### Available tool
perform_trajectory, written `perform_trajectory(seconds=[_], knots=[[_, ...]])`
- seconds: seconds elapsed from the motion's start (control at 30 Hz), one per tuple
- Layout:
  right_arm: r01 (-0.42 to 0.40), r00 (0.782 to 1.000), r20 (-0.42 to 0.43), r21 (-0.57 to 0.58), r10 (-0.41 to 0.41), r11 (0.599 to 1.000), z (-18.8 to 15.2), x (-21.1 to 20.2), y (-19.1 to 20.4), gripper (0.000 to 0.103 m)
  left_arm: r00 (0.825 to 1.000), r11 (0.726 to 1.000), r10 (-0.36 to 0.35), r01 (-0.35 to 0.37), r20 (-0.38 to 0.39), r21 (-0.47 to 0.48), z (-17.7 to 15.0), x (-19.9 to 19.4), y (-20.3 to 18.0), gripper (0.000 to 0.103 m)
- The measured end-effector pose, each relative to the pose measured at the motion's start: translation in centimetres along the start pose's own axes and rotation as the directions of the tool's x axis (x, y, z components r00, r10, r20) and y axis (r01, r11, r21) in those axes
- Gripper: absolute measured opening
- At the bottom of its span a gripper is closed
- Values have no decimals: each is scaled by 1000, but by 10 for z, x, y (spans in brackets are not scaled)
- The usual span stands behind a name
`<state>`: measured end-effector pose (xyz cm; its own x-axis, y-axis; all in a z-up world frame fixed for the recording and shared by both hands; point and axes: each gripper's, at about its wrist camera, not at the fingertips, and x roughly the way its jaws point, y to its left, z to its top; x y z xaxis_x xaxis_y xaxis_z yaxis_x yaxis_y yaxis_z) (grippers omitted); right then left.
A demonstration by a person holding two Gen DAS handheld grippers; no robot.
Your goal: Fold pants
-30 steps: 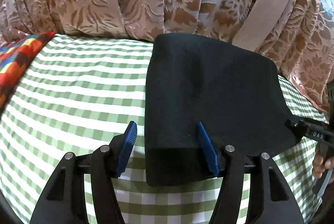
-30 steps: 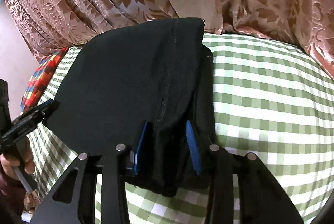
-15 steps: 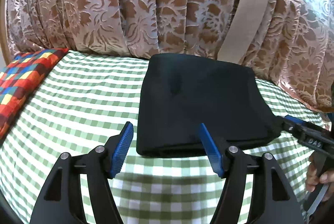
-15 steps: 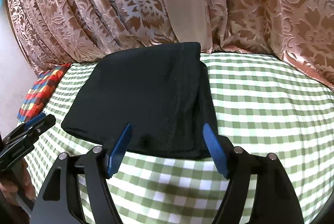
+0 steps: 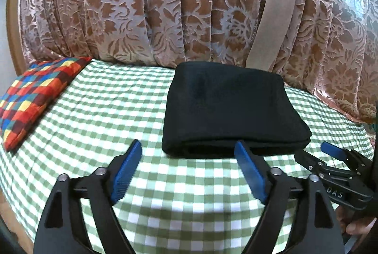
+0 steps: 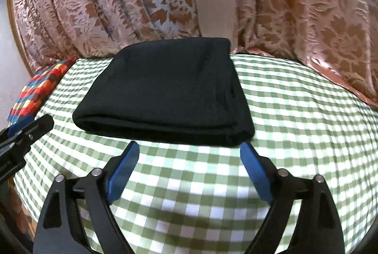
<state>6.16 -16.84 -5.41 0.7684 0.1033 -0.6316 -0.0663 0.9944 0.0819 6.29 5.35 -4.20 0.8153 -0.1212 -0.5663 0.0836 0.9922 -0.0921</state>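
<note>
Folded black pants lie as a flat, squarish packet on the green-and-white checked cloth, and every place below is given relative to that packet. Its far edge sits close against the foot of the brown floral curtain; whether the two touch cannot be told. A plain beige band hangs down the curtain just behind the packet's far side. The near edge shows stacked layers of fabric, rounded at the corners.

Your left gripper stands on the near side of the pants, clear of the near edge. Its jaws are spreading apart, nothing lies between the blue pads, and only checked cloth shows in the gap. The packet's near-left corner lies just beyond the gap.

Your right gripper likewise stands on the near side of the pants, released, its jaws widening with only cloth between them. In the right wrist view the tip of one pad overlaps the packet's near-right corner; contact cannot be judged there.

From the left wrist view, the right gripper appears off the packet's near-right corner, with part of a hand beneath it. A multicoloured patchwork cushion lies on the cloth well apart from the pants, off their left side.
</note>
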Motion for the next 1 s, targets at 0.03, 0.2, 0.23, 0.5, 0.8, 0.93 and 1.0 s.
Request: perform_trajectory(seconds=[0.03, 0.2, 0.23, 0.5, 0.8, 0.93, 1.0], knots=[[5, 1000, 7, 5, -5, 1000, -3, -3, 1, 92, 1000, 1000, 9, -9, 3, 0, -3, -2, -1, 83], [40, 998, 56, 0, -40, 999, -17, -25, 7, 98, 1000, 1000, 29, -29, -2, -10, -21, -12, -4, 93], [45, 997, 64, -8, -44, 999, -18, -29, 9, 99, 1000, 999, 31, -31, -3, -9, -25, -13, -5, 97], [71, 993, 100, -25, -68, 997, -24, -44, 12, 100, 998, 998, 68, -68, 18, 10, -36, -31, -10, 99], [83, 992, 92, -11, -82, 996, -30, -45, 7, 100, 996, 997, 75, -75, 57, 6, -35, -43, -9, 99], [85, 992, 94, -10, -84, 996, -30, -44, 7, 100, 996, 997, 74, -74, 49, 3, -35, -42, -8, 99], [82, 992, 95, -8, -81, 997, -30, -44, 7, 100, 997, 997, 71, -71, 44, 2, -36, -40, -8, 99]])
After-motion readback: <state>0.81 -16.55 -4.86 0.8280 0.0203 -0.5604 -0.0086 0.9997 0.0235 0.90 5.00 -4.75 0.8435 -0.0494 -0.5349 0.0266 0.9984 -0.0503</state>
